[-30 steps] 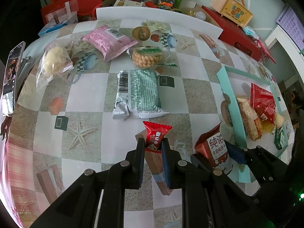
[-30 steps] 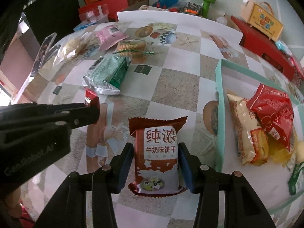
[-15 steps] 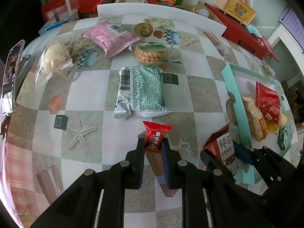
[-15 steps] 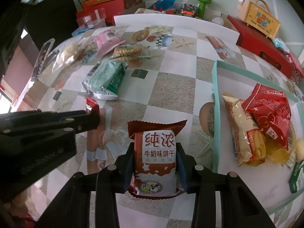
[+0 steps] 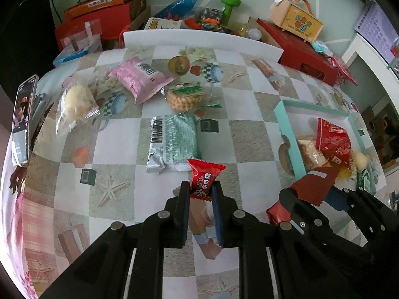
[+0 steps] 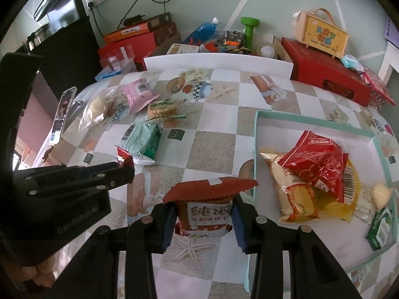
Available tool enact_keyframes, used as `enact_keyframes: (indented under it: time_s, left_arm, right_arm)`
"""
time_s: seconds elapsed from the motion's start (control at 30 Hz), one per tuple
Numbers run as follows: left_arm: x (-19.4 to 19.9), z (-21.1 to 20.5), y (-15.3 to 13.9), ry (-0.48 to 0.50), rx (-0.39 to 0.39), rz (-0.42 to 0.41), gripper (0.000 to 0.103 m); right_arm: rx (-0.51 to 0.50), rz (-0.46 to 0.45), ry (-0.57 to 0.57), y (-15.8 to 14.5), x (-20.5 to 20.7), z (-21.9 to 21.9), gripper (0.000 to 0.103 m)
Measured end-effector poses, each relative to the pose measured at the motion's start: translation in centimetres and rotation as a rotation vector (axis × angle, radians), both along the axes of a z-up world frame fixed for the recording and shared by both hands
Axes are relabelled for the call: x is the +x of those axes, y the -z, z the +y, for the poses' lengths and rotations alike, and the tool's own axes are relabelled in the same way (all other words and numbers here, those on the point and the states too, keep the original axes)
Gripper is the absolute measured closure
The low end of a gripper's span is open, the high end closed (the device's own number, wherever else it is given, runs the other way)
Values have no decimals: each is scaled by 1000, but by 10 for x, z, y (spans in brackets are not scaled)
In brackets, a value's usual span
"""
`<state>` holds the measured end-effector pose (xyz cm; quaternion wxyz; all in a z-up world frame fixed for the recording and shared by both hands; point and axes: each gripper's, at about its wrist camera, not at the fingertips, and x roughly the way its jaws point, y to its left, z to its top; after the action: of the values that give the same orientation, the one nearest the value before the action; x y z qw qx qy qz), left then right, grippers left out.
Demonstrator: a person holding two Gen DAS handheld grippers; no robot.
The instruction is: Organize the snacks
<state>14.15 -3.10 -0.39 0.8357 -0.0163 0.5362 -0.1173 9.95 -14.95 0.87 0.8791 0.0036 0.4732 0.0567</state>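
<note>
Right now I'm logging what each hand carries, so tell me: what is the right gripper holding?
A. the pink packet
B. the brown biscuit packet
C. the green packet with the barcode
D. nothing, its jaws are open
B: in the right wrist view the right gripper is shut on the brown biscuit packet, while the green packet and pink packet lie on the table.
</note>
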Motion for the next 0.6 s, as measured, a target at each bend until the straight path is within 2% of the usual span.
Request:
enact_keyframes:
  time_s: [0.37, 0.6]
  left_arm:
    - [-11, -13, -20, 44, -9, -59, 85]
    - [-27, -38, -44, 122, -49, -123, 85]
  right_arm:
    - [38, -79, 44, -31, -14, -21, 61]
    - [19, -170, 207, -65, -34, -74, 61]
